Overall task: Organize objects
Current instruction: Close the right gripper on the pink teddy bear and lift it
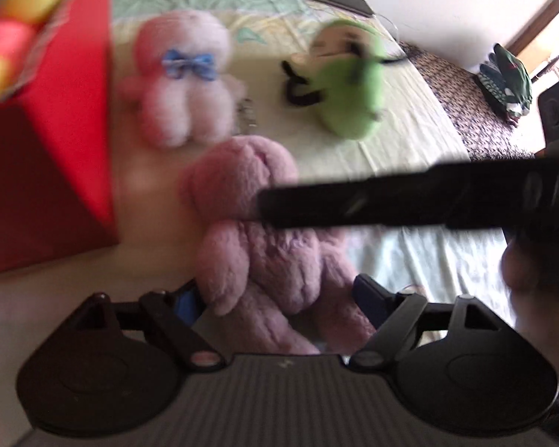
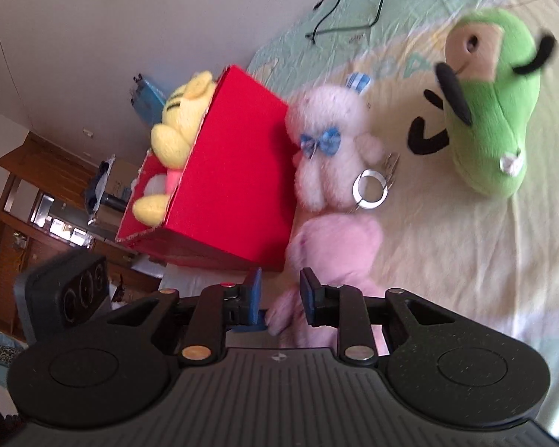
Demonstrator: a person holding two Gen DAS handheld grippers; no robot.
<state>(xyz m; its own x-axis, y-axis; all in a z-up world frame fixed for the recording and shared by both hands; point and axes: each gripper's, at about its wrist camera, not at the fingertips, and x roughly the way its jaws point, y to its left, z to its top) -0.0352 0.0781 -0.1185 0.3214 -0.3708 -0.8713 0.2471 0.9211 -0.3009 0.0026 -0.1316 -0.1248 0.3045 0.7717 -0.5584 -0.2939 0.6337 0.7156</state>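
Right tool (image 2: 279, 298) crosses pink bear (image 1: 264, 246)

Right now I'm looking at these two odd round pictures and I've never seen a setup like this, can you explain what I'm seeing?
There is no robot here. A person holds a two-finger grabbing tool in each hand, and a wide-angle camera on each tool looks forward along its fingers, which is why the pictures bulge. One picture comes from the left tool, the other from the right tool.

On the bedsheet lie a pink teddy bear, a white teddy bear with a blue bow, a metal key ring and a green plush toy. A red box already holds a yellow plush toy.

The left tool is open around the pink bear. The right tool is at the same bear, but I cannot tell whether it grips.
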